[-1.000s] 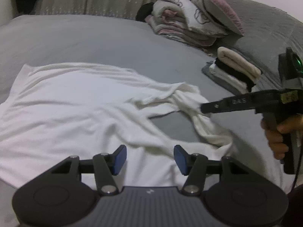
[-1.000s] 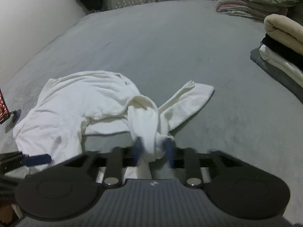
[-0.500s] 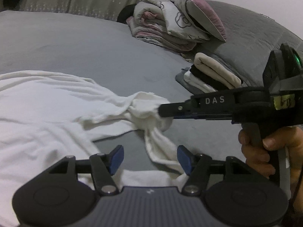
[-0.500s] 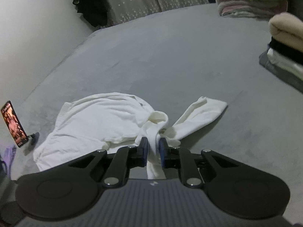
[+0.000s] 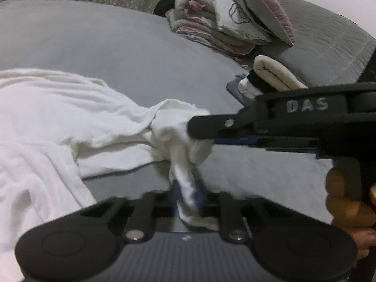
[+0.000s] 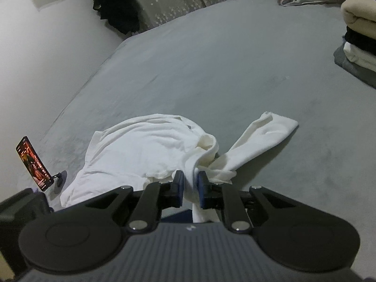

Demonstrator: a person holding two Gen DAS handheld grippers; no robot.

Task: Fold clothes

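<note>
The crumpled white cotton garment (image 6: pixel 150 145) lies on the grey bed cover (image 6: pixel 235 70), bunched at its near end. The right gripper (image 6: pixel 189 189) is clamped on a gathered fold of it, blue pads pressing the cloth from both sides. The left gripper (image 5: pixel 186 193) is closing on a hanging strip of the same garment just below; its blurred pads have the cloth between them. One sleeve (image 6: pixel 263 136) splays to the right, flat.

a white shirt (image 6: pixel 145 148) lies crumpled on the grey bed, one sleeve (image 6: pixel 260 138) splayed outward.
</note>
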